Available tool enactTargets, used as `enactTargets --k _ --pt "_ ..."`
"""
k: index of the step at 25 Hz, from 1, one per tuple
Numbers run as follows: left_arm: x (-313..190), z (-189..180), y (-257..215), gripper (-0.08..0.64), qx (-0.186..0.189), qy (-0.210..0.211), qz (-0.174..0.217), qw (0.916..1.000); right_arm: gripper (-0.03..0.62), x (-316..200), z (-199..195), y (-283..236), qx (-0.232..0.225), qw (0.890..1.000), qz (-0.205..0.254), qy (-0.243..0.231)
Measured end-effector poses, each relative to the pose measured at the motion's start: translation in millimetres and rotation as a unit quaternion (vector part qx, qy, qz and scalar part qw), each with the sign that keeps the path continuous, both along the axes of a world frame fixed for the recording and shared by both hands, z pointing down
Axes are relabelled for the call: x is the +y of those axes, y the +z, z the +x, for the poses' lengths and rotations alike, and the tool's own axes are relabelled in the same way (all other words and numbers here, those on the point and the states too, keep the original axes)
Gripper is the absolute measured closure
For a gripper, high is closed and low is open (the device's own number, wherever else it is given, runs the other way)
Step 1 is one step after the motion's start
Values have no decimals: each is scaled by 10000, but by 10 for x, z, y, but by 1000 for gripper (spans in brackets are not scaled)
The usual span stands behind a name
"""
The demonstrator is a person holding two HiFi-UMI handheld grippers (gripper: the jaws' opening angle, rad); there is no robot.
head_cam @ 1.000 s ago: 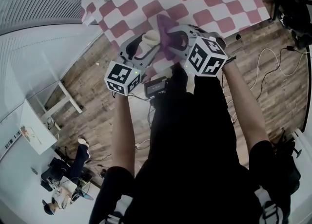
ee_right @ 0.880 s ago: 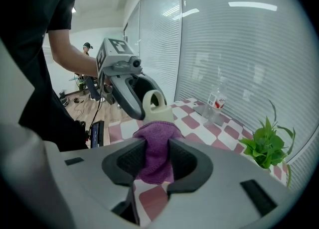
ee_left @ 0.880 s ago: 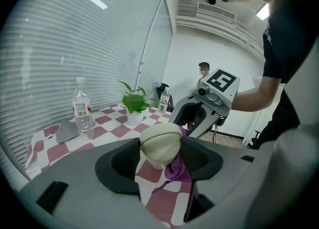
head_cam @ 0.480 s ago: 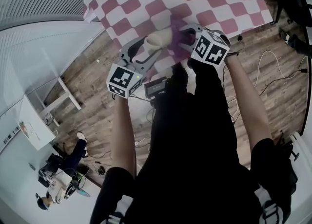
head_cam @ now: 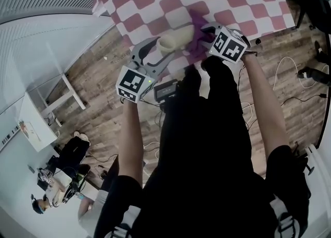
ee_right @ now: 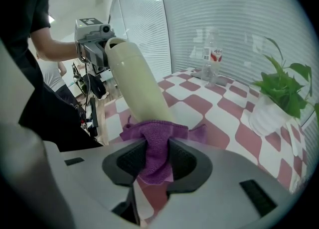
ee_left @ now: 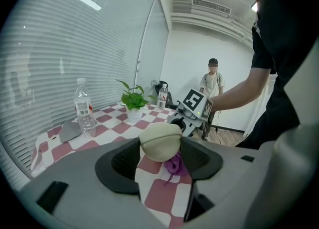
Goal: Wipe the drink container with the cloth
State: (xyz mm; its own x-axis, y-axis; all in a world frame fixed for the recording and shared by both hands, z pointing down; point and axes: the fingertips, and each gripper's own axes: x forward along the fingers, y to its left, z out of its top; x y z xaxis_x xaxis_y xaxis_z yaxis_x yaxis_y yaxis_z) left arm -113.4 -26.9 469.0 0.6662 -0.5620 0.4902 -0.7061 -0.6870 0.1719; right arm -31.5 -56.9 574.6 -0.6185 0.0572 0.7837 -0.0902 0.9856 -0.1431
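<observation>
Wiping step. Left gripper (ee_left: 158, 161), wide: clamps drink container (ee_right: 134, 83). Right gripper (ee_right: 157, 166), half-closed: pinches cloth (ee_right: 154, 133) against it. Next, likely: rub along body.

Dressed in a black short-sleeved top (head_cam: 207, 180), and fitted with a grey moulded-plastic left gripper (ee_left: 159, 148) and a matching right gripper (ee_right: 157, 156), each with black-lined jaws and a white cube (head_cam: 133, 83) of black square markers bearing a small green light.
</observation>
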Motion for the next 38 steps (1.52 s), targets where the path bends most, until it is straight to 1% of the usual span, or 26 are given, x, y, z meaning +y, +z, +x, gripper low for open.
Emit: enactTargets --k 2,7,10,13,20,25,27,31,35,38 --pt "2 21 -13 287 -44 90 77 9999 454 14 -13 -49 -37 10000 26 -63" --pt "-27 54 -46 287 -103 253 198 9994 456 90 -186 -411 -426 9984 83 -368" --pt "-45 74 -60 287 -118 321 241 9991 457 140 -316 -704 -668 9957 238 -589" --pt "-66 90 -73 287 -111 371 273 9989 460 165 -407 -934 -794 9932 415 -747" --pt "-52 104 -74 287 6 381 224 9990 460 247 -495 -1118 -820 9901 670 -925" --pt "-31 75 -45 287 138 212 39 9997 465 296 -560 -1156 -793 9885 774 -1028" --pt "-36 93 -72 287 182 203 66 9996 468 338 -565 -1164 -802 9881 773 -1065" --pt "-18 120 -102 287 103 351 161 9992 469 371 -557 -1178 -776 9871 811 -1139" --pt "4 126 -94 287 -7 489 183 9986 469 324 -504 -1089 -719 9889 708 -1092" --pt "29 116 -80 287 -34 499 169 9986 471 258 -407 -896 -479 9901 742 -1093"
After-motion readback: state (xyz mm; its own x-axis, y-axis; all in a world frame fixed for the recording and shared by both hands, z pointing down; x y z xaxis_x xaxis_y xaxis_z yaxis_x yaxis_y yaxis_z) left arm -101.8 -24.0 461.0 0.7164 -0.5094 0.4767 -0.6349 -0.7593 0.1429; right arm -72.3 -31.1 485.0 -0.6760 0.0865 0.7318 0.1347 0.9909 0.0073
